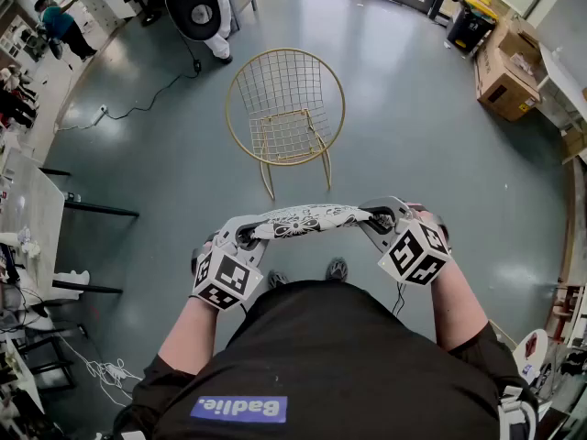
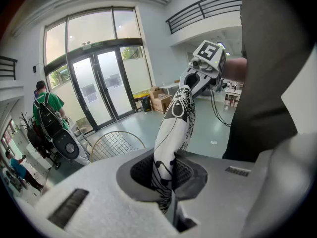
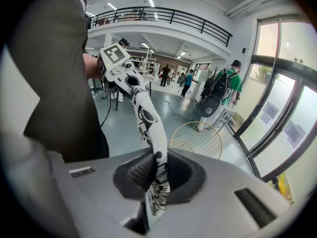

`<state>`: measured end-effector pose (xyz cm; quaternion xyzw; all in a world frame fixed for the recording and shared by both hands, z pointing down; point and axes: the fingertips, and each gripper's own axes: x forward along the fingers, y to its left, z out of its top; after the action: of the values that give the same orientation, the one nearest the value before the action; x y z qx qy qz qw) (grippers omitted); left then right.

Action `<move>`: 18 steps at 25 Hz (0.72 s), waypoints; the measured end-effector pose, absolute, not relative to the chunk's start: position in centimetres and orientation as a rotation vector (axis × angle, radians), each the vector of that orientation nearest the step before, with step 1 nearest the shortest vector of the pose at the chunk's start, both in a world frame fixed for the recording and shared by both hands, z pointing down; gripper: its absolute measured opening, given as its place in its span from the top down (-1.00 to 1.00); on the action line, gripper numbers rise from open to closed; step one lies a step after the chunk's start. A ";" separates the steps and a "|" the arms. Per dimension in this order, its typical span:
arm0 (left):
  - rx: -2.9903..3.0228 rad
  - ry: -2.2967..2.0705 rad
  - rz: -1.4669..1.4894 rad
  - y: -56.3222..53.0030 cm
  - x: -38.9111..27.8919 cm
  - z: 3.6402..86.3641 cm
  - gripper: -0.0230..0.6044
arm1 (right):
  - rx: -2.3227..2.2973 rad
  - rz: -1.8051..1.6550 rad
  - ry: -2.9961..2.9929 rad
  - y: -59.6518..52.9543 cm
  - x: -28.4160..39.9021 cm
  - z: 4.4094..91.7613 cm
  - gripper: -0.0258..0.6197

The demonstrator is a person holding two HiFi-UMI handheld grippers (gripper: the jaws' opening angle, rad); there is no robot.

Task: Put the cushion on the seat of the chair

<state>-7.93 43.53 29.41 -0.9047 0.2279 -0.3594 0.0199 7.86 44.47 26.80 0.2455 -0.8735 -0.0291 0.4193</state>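
On the grey floor [image 1: 413,154] ahead, a gold wire chair [image 1: 286,136] is seen. The patterned cushion [image 1: 307,220] is held stretched before the body, its ends clamped in the downward-tilted left gripper [image 1: 246,236] and right gripper [image 1: 378,218].

We see our left tool [image 2: 166,182] with its jaws pressed onto one end of the black-and-white patterned cushion [image 2: 173,128], which rises away to our right tool [image 2: 190,86] at its far end. Left of the cushion, a gold wire chair [image 2: 116,145] stands on the floor [image 2: 148,128]. Further left of it, a person [image 2: 45,114] in green stands by the glass doors [image 2: 101,88].
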 end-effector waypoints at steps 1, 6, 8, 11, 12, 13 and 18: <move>-2.808 0.710 -1.116 43.5 -7.9 29.4 0.86 | 0.614 -0.070 -2.192 44.5 7.9 26.8 0.79; -2.811 0.728 -1.120 43.6 -7.8 29.4 0.86 | 0.603 -0.058 -2.201 44.4 8.0 26.9 0.79; -2.812 0.736 -1.122 43.4 -7.6 29.5 0.85 | 0.598 -0.054 -2.206 44.3 8.1 27.0 0.80; -2.815 0.746 -1.126 43.2 -7.2 29.6 0.85 | 0.592 -0.043 -2.211 43.9 8.5 27.1 0.80; -2.815 0.749 -1.129 43.1 -7.0 29.6 0.85 | 0.591 -0.040 -2.212 43.9 8.7 27.1 0.80; -2.815 0.754 -1.133 43.1 -6.8 29.6 0.85 | 0.590 -0.038 -2.214 43.7 8.9 27.2 0.80; -2.809 0.782 -1.162 42.6 -5.6 30.0 0.85 | 0.575 -0.052 -2.230 42.8 10.2 27.5 0.80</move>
<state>-5.64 42.63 29.97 -0.8949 0.2490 -0.3703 0.0014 10.17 42.84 27.54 0.2279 -0.8844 -0.0206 0.4067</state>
